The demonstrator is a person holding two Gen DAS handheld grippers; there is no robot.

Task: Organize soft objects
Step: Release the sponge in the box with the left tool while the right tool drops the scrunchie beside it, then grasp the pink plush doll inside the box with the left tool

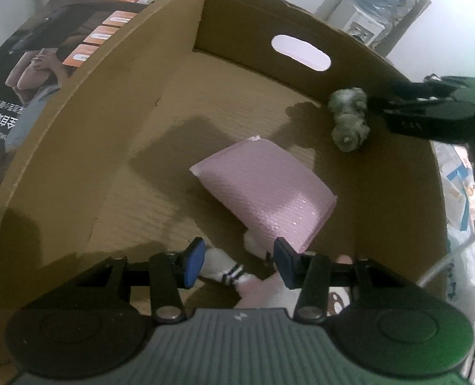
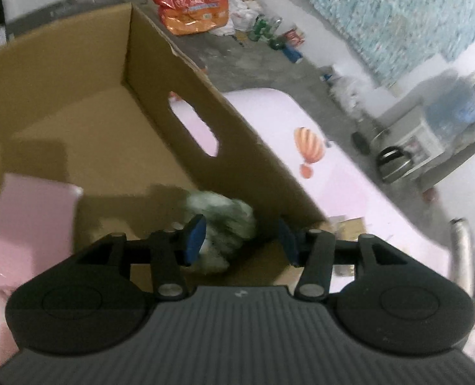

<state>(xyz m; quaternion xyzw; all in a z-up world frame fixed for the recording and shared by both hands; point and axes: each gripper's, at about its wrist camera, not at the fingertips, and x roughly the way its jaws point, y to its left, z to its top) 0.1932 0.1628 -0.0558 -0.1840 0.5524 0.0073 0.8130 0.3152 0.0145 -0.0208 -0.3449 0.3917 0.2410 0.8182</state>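
A big open cardboard box (image 1: pixel 86 147) fills the left wrist view. On its floor lies a pink bubble mailer (image 1: pixel 266 189). A grey-green fluffy wad (image 1: pixel 349 118) rests by the right wall, with my right gripper (image 1: pixel 377 104) right beside it. In the right wrist view the right gripper (image 2: pixel 240 240) stands open over that wad (image 2: pixel 228 221), and neither pad presses on it. My left gripper (image 1: pixel 239 263) is open low in the box. A white sock with dark stripes (image 1: pixel 228 271) lies between its fingers, against the left pad only.
The box wall has an oval handle hole (image 1: pixel 300 52). Beyond the box lie a pink mat with a balloon print (image 2: pixel 311 150), a red snack bag (image 2: pixel 191 3), cans and a water dispenser (image 2: pixel 430 134). A printed poster (image 1: pixel 29 73) lies on the left.
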